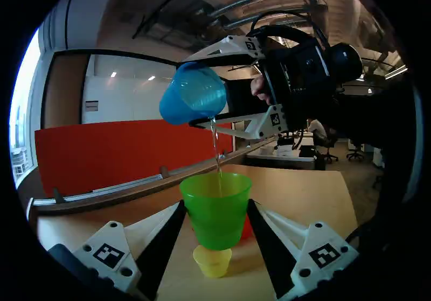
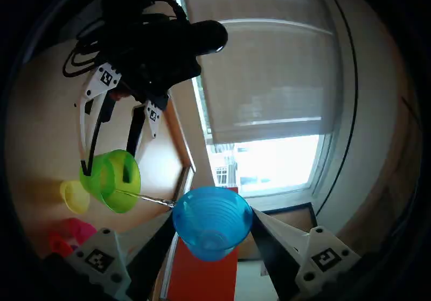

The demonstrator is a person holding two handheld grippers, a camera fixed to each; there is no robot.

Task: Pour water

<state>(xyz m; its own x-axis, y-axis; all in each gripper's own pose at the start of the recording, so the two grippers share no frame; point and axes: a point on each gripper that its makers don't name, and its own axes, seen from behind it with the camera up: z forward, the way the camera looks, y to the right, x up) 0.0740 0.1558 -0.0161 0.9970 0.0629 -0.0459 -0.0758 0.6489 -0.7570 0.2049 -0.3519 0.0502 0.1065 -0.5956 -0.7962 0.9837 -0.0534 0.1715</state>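
Water running from blue cup into green cup

The right gripper [image 2: 213, 220] has both fingers pressed on the sides of the blue cup [image 2: 213, 228], open just as far as the cup is wide. It holds the cup high and tipped well over, so that its lip hangs above the green cup [image 1: 216, 209]. A thin stream of water [image 1: 216, 147] falls from that lip into the green cup's mouth.

The left gripper [image 1: 216, 208] clamps the green cup the same way and holds it upright and level, likely so that it catches the stream without spilling. I cannot tell whether the green cup rests on the table [image 1: 307, 193] or hangs just above it. It sits well in from the table's far edge.

A yellow cup [image 1: 212, 260] stands just in front of the green one, toward the near edge. A red cup [image 1: 247, 228] peeks out behind it. Both are clear of the stream.

The pour looks to be midway.
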